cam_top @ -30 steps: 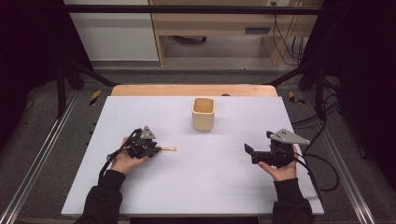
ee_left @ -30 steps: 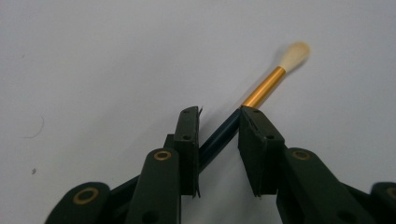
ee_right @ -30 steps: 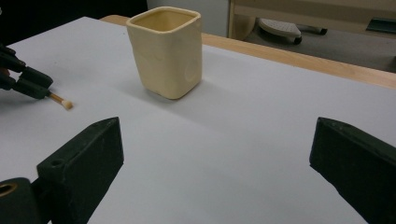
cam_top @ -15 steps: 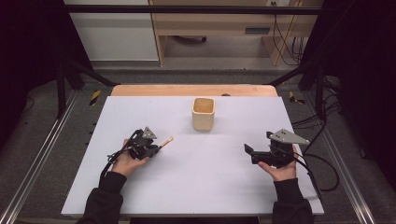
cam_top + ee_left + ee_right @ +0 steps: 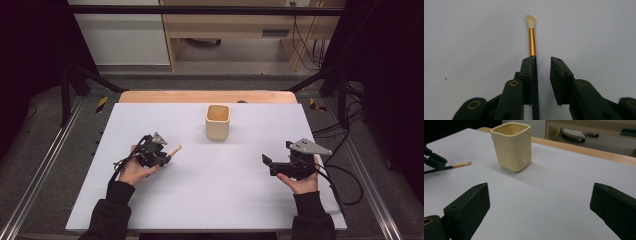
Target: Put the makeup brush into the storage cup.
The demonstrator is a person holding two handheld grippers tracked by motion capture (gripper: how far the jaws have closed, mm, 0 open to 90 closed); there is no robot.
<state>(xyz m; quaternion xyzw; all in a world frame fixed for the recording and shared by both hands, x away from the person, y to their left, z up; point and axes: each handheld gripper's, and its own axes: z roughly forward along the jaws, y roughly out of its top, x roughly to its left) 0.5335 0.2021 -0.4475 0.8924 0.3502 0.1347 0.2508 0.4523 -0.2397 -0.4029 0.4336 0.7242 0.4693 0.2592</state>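
White-topped table (image 5: 210, 200) with a wooden far edge. A cream square cup (image 5: 218, 121) stands beyond the left gripper (image 5: 167, 158) (well apart).

A matt white sheet (image 5: 210, 200) is laid over the wooden table (image 5: 200, 96). The cup (image 5: 512, 146) looks like cream ceramic — smooth, slightly dented, faintly satin. The brush (image 5: 531, 37) is made of a glossy gold metal ferrule, pale soft bristles and a dark lacquered handle. Matt black plastic forms the left gripper (image 5: 541, 66) — likewise the right gripper (image 5: 539, 207).
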